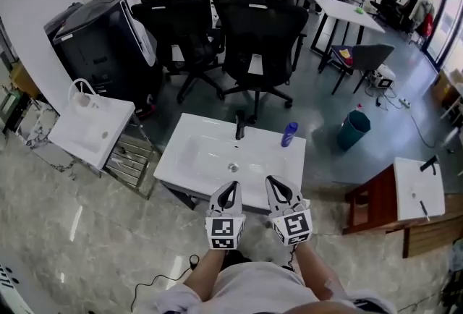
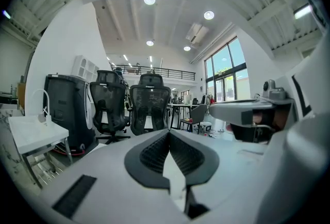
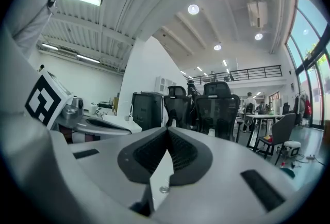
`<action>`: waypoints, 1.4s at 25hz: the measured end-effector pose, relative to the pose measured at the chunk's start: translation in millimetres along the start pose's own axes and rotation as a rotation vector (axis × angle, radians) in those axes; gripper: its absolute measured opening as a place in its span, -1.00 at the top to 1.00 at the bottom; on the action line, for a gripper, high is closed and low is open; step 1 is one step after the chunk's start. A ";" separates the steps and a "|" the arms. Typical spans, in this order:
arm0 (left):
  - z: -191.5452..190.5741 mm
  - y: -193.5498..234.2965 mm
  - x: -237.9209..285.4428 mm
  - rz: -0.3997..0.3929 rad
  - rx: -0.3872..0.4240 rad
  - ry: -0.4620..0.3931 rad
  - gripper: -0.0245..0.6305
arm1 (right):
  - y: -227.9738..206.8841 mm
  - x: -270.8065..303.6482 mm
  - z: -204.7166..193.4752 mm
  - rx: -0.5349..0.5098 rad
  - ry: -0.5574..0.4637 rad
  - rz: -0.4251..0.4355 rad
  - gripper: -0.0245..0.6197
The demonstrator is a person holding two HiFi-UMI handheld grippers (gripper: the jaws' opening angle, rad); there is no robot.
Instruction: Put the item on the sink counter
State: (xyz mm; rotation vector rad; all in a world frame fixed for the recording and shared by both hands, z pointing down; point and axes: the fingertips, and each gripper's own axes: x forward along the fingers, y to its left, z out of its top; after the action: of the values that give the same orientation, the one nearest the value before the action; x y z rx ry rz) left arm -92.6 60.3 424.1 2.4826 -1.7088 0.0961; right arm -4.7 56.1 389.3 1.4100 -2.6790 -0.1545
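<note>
A blue bottle (image 1: 289,134) stands upright on the white sink counter (image 1: 189,174), to the right of the black faucet (image 1: 239,124). My left gripper (image 1: 230,186) and right gripper (image 1: 273,182) are side by side over the counter's near edge, apart from the bottle. Both are shut with nothing between the pads. In the left gripper view the left gripper (image 2: 168,132) points level across the room, its ribbed pads meeting at the tip. The right gripper view shows the right gripper (image 3: 166,130) the same way, jaws together and empty. Neither gripper view shows the bottle or the counter.
Two black office chairs (image 1: 257,37) stand behind the counter. A second white sink (image 1: 90,128) and a black cabinet (image 1: 101,45) are at the left. A teal bin (image 1: 353,129) and a wooden stand with a white basin (image 1: 416,189) are at the right.
</note>
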 end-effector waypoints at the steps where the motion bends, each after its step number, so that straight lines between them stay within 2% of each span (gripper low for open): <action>1: 5.2 -9.8 -3.0 0.008 -0.001 -0.011 0.89 | -5.4 -10.5 3.7 -0.003 -0.013 -0.003 0.91; 6: 11.4 -61.4 -11.0 0.034 -0.010 -0.039 0.89 | -38.8 -56.1 10.7 -0.007 -0.035 -0.031 0.91; 10: 16.3 -89.4 -19.0 0.035 -0.011 -0.054 0.89 | -47.9 -78.7 17.5 -0.014 -0.061 -0.034 0.91; 22: 28.9 -103.8 -29.9 0.069 0.019 -0.083 0.89 | -45.5 -97.2 29.1 -0.019 -0.112 0.006 0.91; 35: 27.6 -96.2 -31.4 0.078 0.026 -0.086 0.89 | -28.7 -87.3 27.3 -0.041 -0.100 0.049 0.91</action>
State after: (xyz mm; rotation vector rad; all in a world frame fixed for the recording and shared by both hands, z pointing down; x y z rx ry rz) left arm -14.6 119.5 386.4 2.4726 -1.8504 0.0193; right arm 63.8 113.1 353.9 1.3580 -2.7702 -0.2806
